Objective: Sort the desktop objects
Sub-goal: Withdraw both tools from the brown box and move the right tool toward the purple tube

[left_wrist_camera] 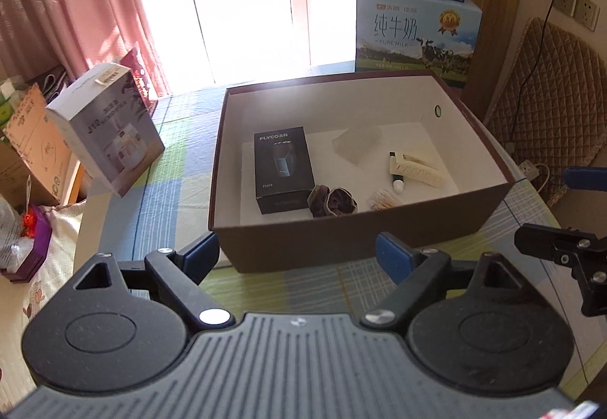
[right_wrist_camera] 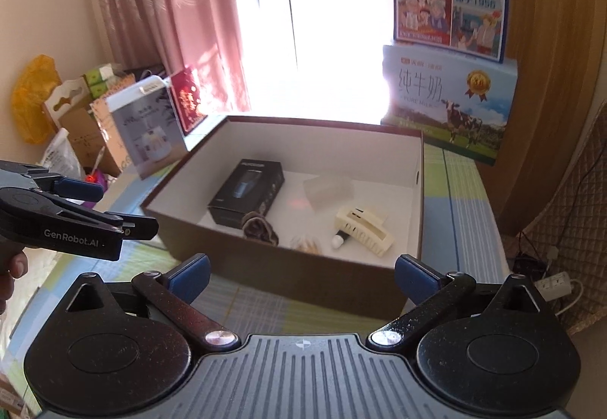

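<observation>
Gaping empty, left gripper (left_wrist_camera: 296,252) and right gripper (right_wrist_camera: 301,273), window glare washing box (left_wrist_camera: 341,248) rim

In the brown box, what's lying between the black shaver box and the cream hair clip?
In the right wrist view, a dark scrunchie and a small pale bundle lie between the black shaver box and the cream hair clip, near the front wall.
</observation>
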A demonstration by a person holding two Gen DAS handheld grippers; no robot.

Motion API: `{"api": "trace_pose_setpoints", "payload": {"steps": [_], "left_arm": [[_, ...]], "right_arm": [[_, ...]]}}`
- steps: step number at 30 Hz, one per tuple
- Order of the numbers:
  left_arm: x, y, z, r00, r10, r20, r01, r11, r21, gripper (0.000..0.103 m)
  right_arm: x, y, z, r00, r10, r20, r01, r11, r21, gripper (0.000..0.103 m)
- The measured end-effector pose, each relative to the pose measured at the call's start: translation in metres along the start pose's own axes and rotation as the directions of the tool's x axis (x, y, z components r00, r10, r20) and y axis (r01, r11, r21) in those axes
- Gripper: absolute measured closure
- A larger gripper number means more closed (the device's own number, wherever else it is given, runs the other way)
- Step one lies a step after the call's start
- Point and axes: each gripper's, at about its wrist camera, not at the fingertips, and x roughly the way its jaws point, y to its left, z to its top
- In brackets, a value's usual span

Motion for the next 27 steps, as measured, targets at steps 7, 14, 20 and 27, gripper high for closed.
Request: {"api": "trace_pose_setpoints", "payload": {"steps": [7,14,20,27], "left_arm": [[-0.041,-0.009,-0.039,0.999,0.042,0.022,-0.041,0.998,-0.037,0.015],[-0.069,-0.015,-0.079,0.997,0.073,0.004,-0.073,0.994,-0.078,0.015],[-0.086,-0.018,-0.107,0.996,0.092,-0.018,-0.093,0.991,-0.100,0.015],[-0.089,-0.016,-0.142,0.991,0.102,-0.084,-0.111,0.987,-0.112,0.014]], "right_arm": [[-0.038,0.011,-0.030,1.000,0.015,0.021,-0.015,1.000,0.005,0.002],[-0.056,0.024,-0.068,0.999,0.050,-0.015,-0.050,0.999,0.020,0.002],[-0.064,0.032,-0.092,0.996,0.078,-0.052,-0.077,0.997,0.018,0.002],[-0.058,0.040,-0.119,0.988,0.095,-0.119,-0.093,0.995,0.024,0.002]]}}
